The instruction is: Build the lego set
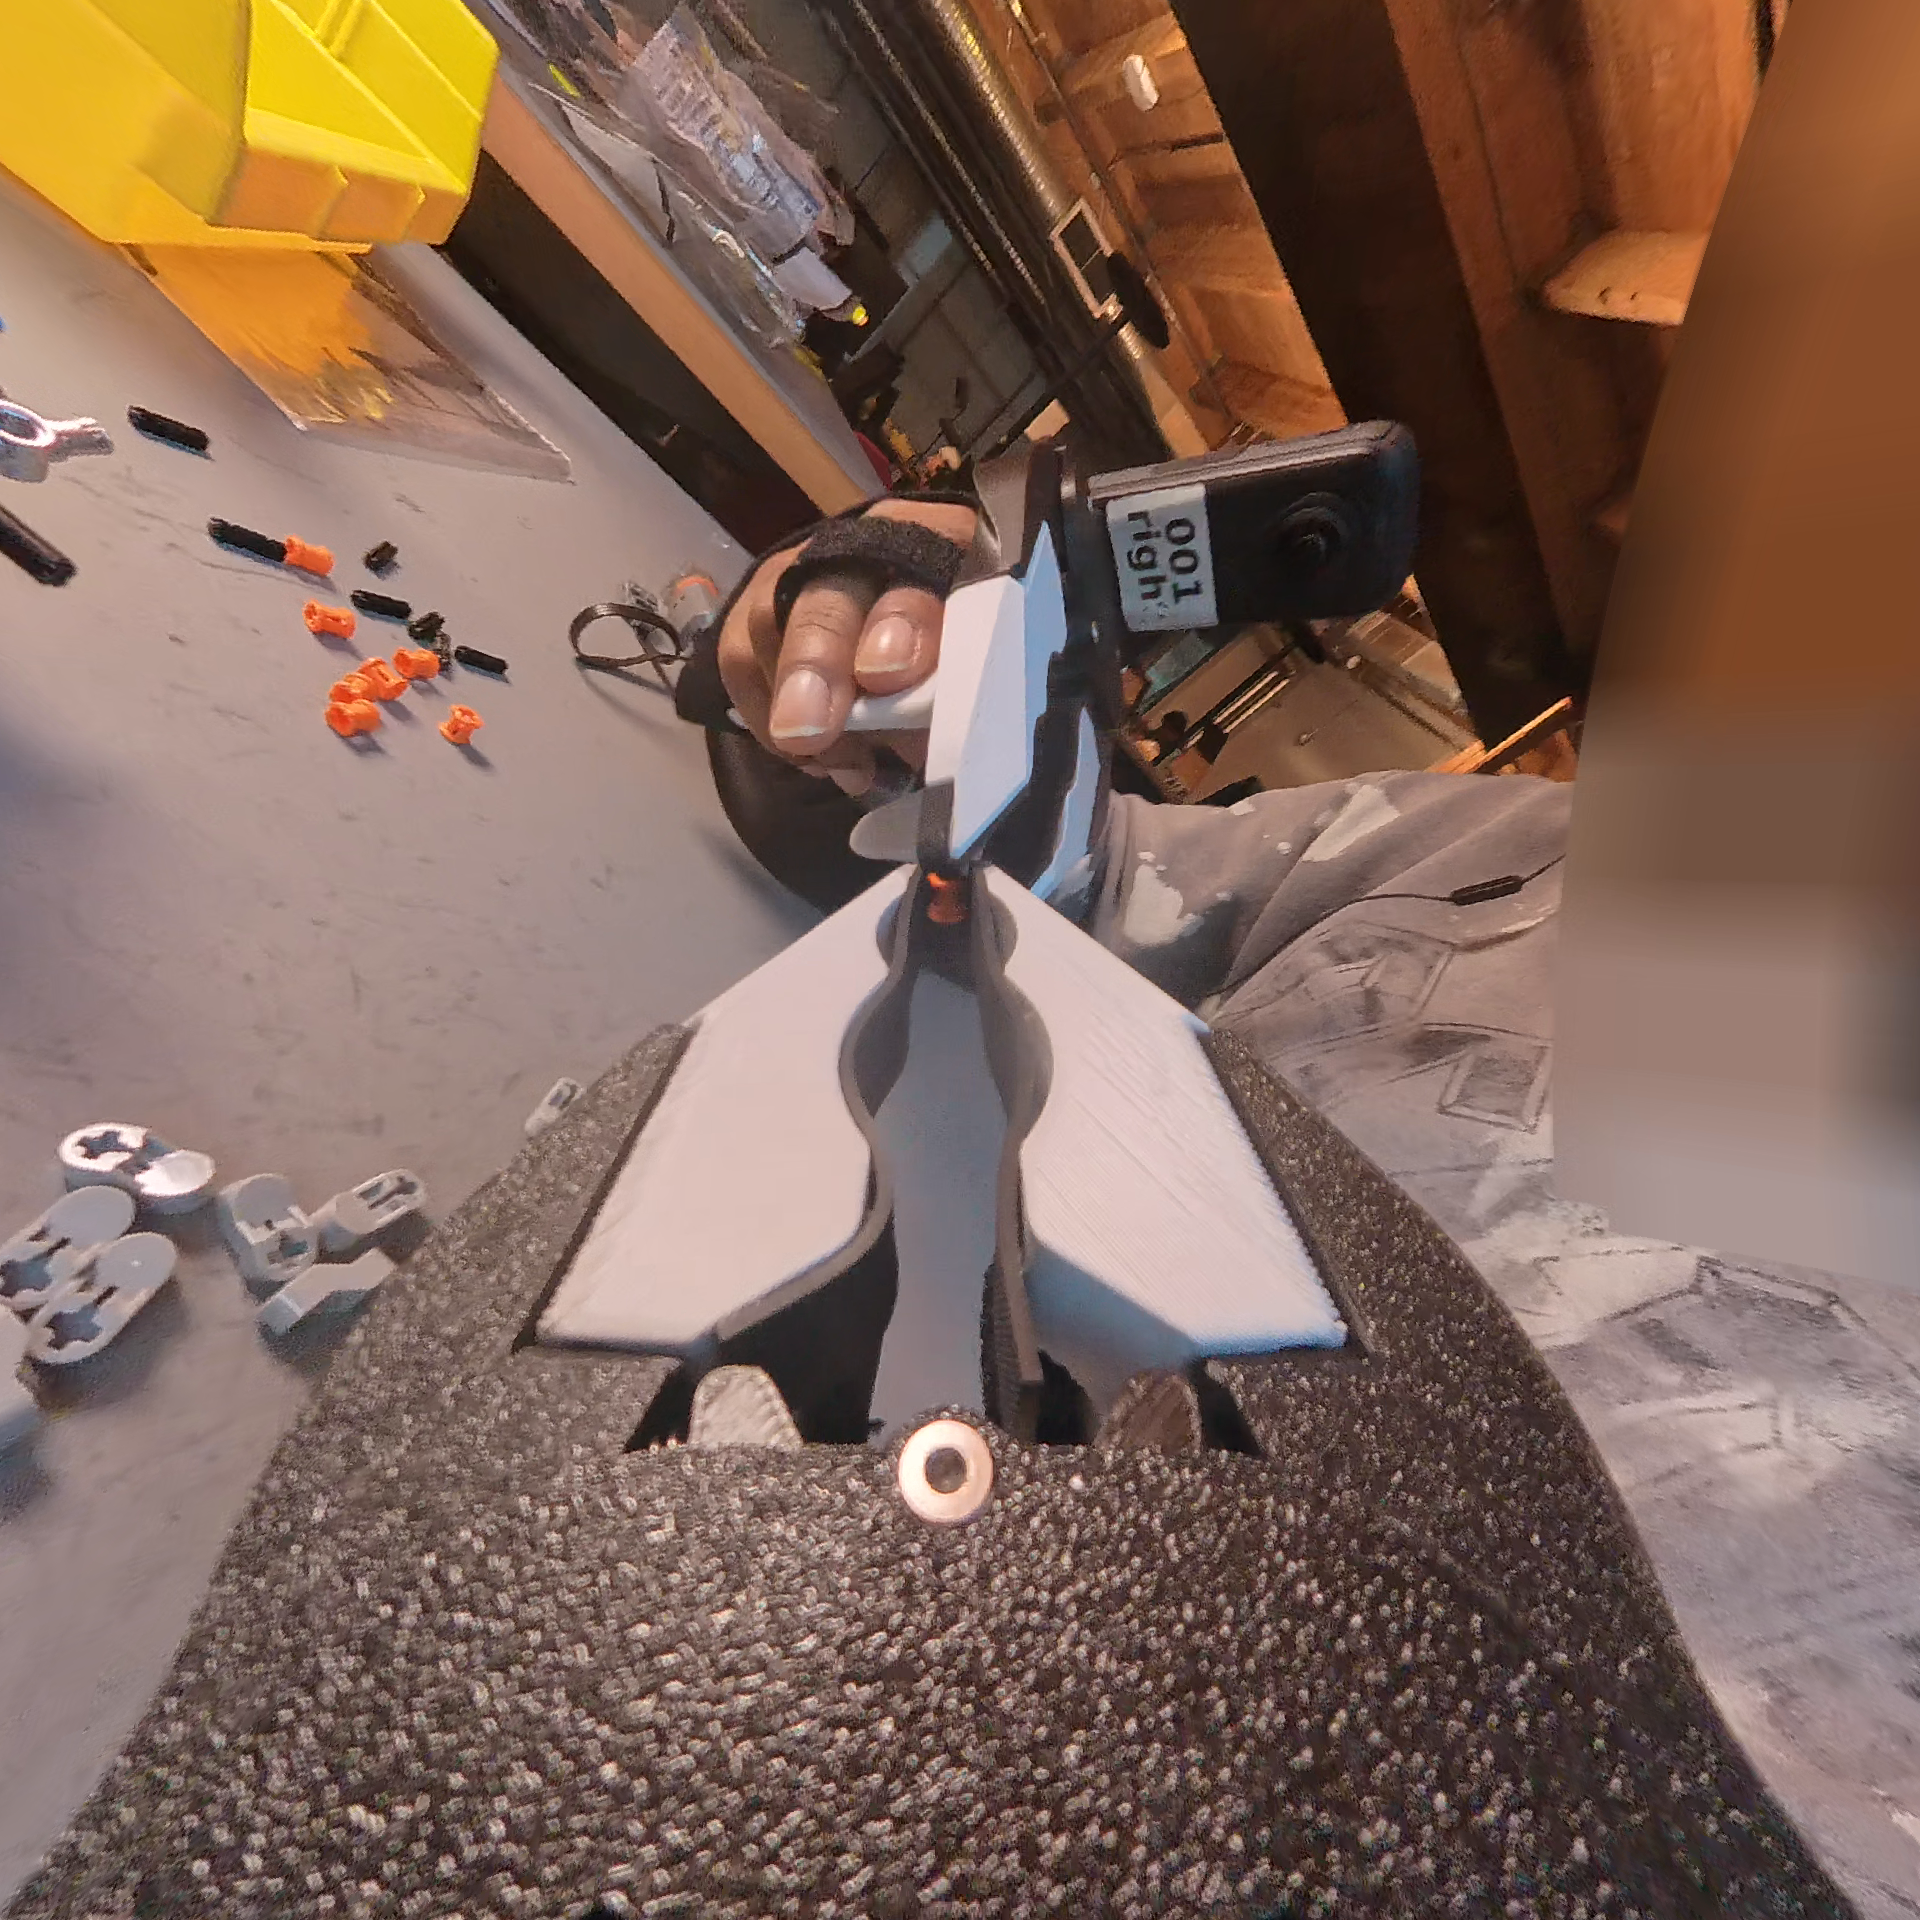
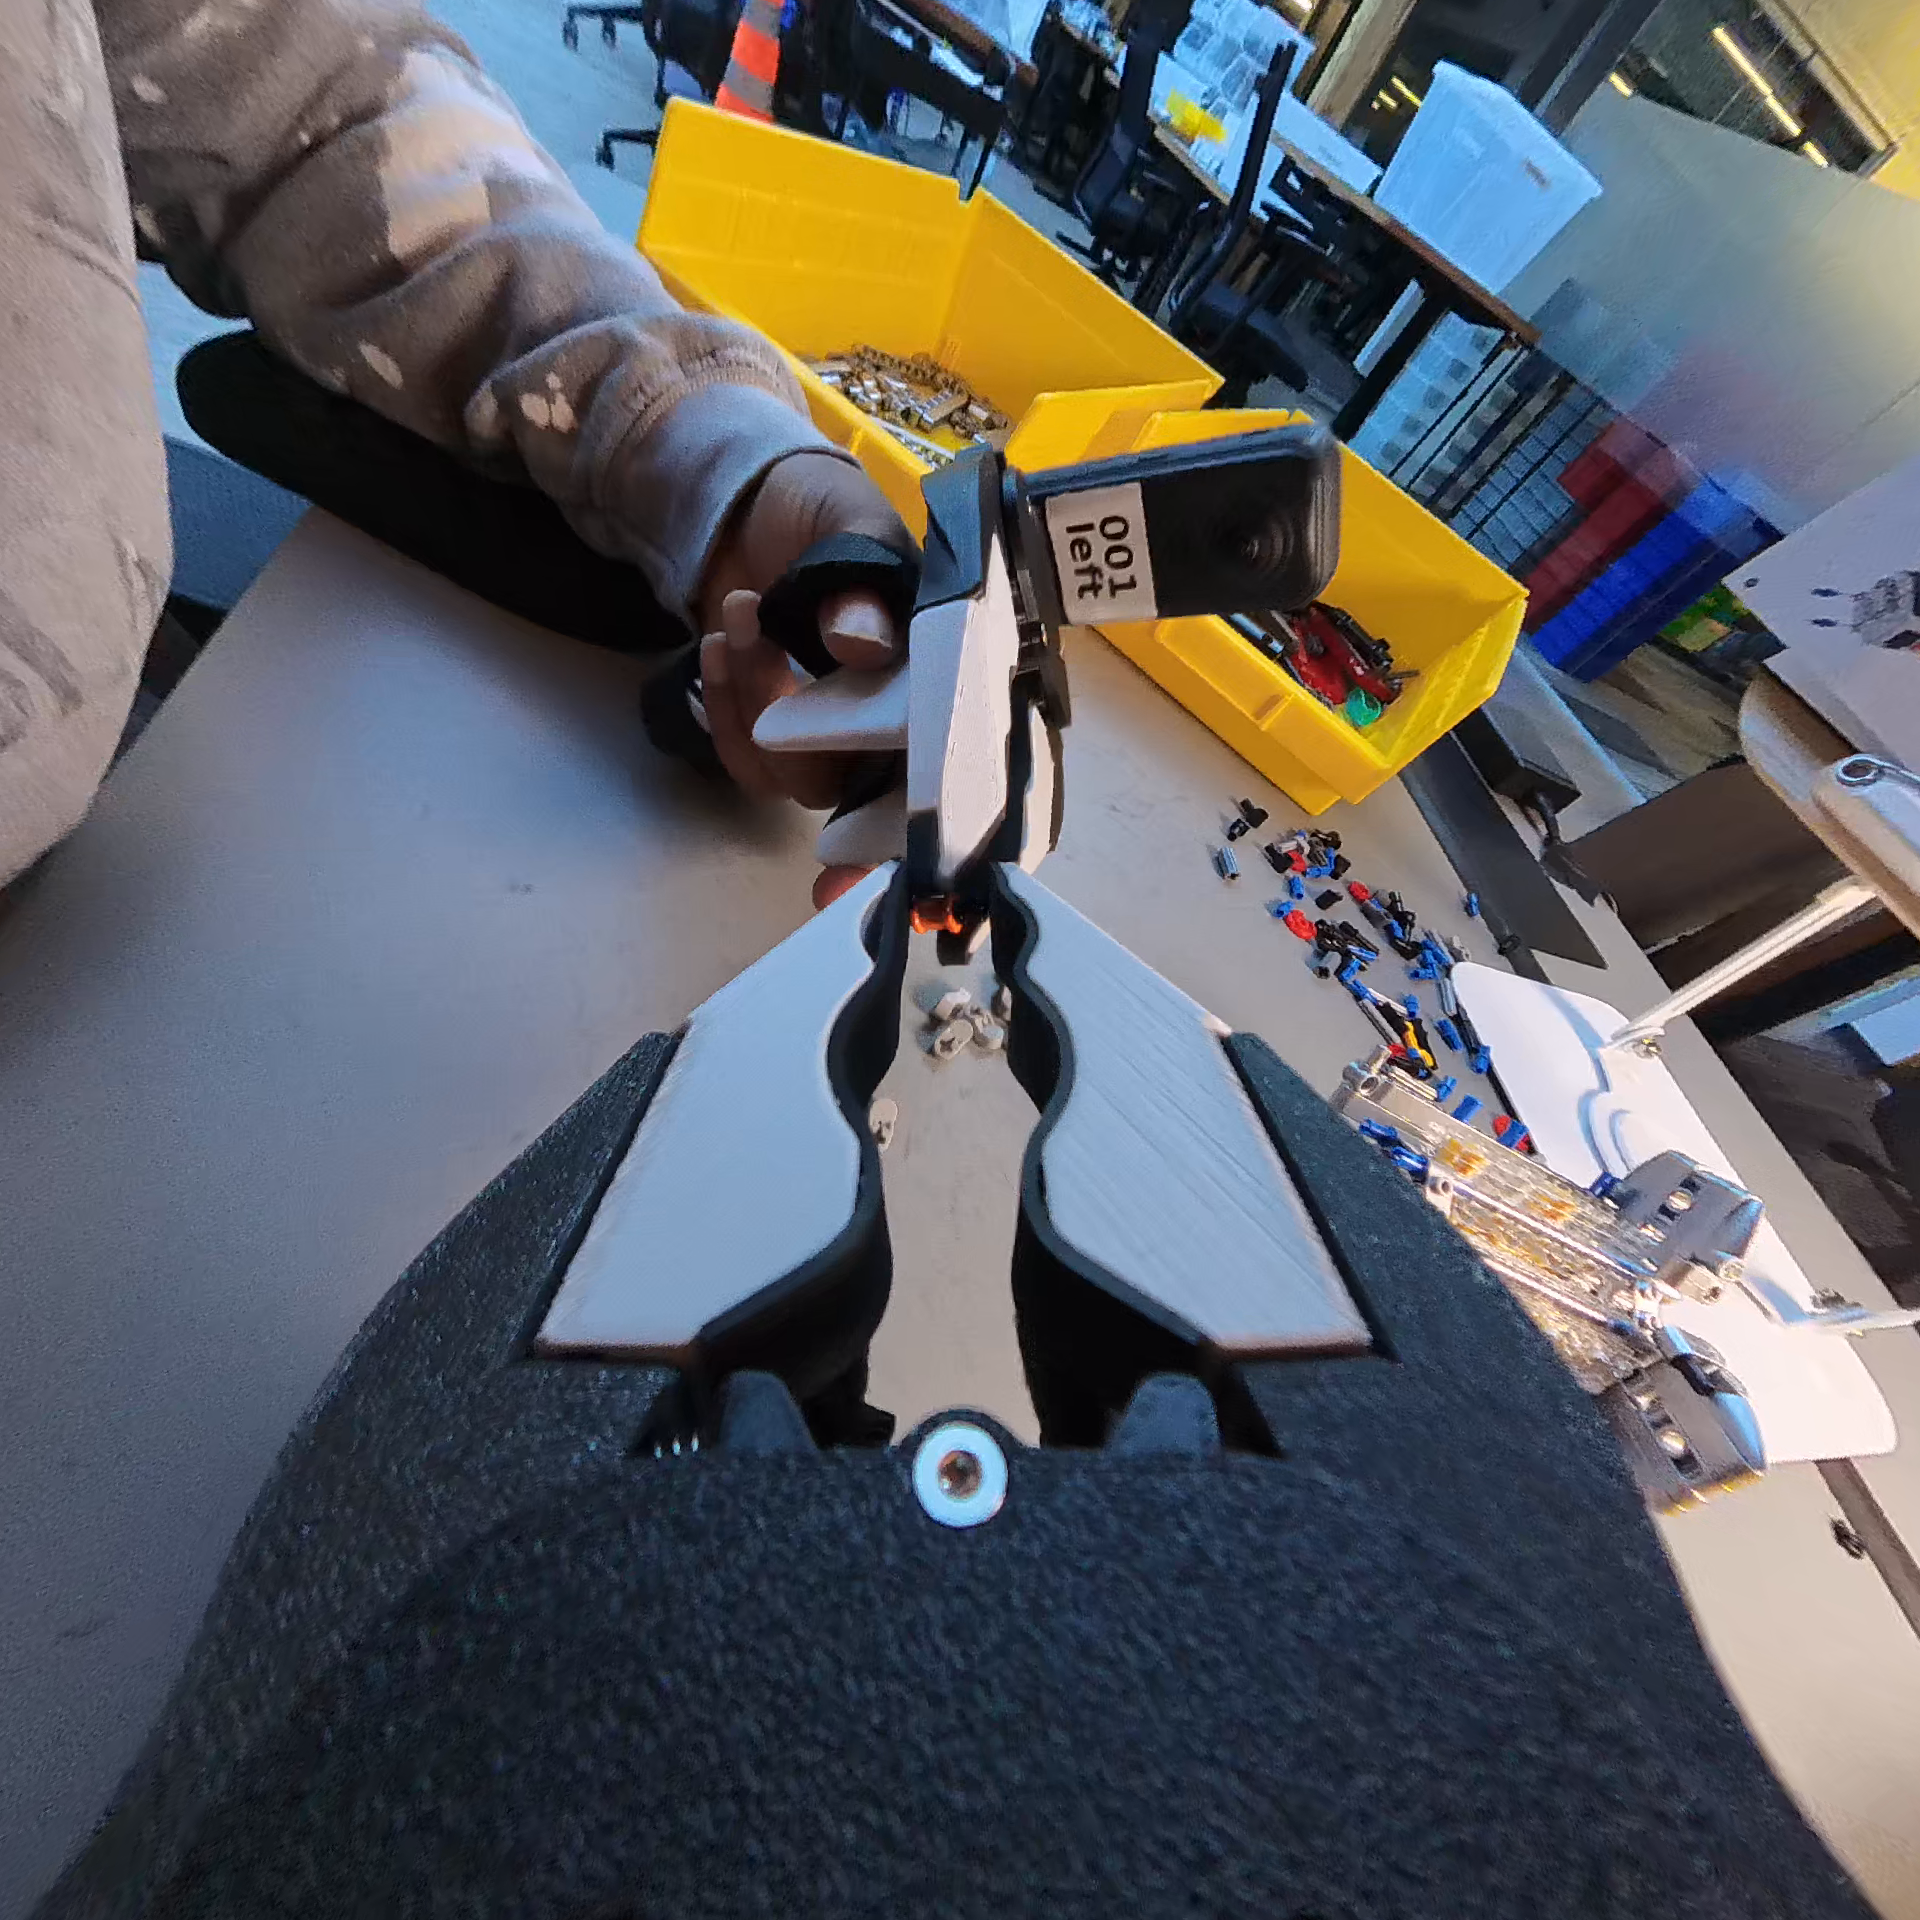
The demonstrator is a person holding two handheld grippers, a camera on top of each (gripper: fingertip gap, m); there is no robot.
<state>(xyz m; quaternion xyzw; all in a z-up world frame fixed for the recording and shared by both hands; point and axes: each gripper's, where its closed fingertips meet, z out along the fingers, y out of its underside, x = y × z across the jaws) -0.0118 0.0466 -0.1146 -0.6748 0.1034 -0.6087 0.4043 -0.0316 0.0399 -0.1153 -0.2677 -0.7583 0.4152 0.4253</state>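
Observation:
My two grippers meet tip to tip above the grey table. My left gripper is shut on a small orange connector. My right gripper is shut on a short black pin that touches the orange connector. In the left wrist view the right gripper comes down from above, held by a gloved hand. In the right wrist view the left gripper comes down the same way, also hand-held.
Loose orange connectors, black pins and grey connectors lie on the table. Yellow bins stand at the back. Small blue, black and red parts and a partly built model lie to the right. Less than 4 cm separates the two grippers' tips. The partly built model is about equally far from each gripper, around 20 centimeters.

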